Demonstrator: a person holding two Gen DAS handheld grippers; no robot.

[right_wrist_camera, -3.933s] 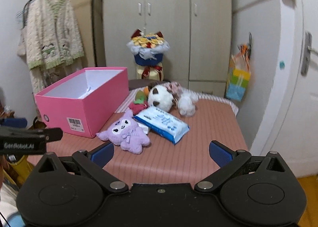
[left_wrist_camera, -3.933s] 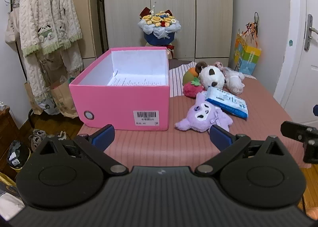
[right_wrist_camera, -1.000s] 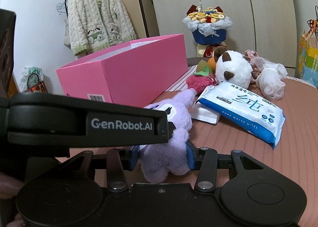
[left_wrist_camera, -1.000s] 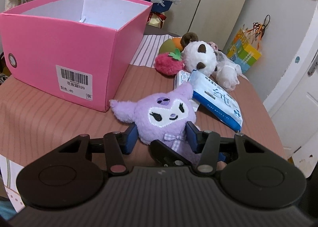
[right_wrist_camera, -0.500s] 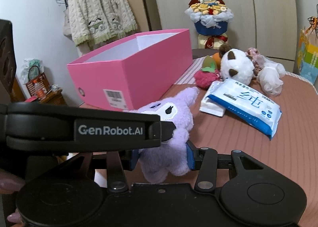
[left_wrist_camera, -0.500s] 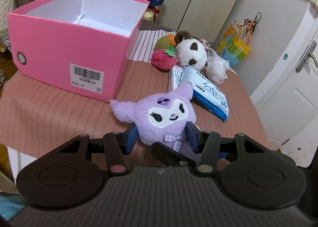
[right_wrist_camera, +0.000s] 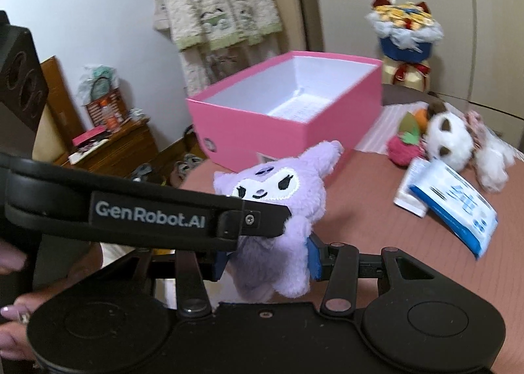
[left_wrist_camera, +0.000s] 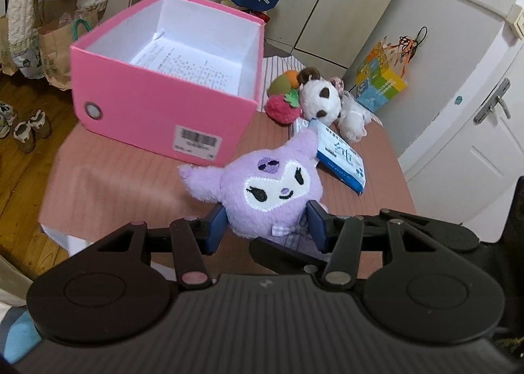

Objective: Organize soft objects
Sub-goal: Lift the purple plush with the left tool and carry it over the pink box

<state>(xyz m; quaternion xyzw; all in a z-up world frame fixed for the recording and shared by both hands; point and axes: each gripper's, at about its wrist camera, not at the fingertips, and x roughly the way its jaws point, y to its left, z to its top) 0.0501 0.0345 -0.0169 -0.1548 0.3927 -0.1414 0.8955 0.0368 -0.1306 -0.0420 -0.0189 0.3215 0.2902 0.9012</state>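
Between the blue pads of my left gripper sat the purple plush toy, a fuzzy, round-headed thing with two pointed ears, a white embroidered face and a small checked bow at its neck. Those pads pressed into the soft pile at its neck on both sides, so that gripper was clamped on it. My right gripper gripped the same toy lower down, its flat blue pads sunk into the fleecy body, and the left gripper's black arm crossed in front in the right wrist view. The toy hung above the table, clear of its dull pink, finely ribbed cloth.

Beyond it stood the pink box, a stiff rectangular carton with smooth matte walls, a white inside, a metal-ringed finger hole on one end and a barcode label on the side nearest me. A printed sheet of paper lay flat on its floor.

Further right on the cloth lay a glossy blue-and-white wipes packet, flat and pillow-shaped. Behind it clustered a shaggy red strawberry plush, a round white-and-brown plush animal and a pale, fluffy plush, all close together near the box's far corner.
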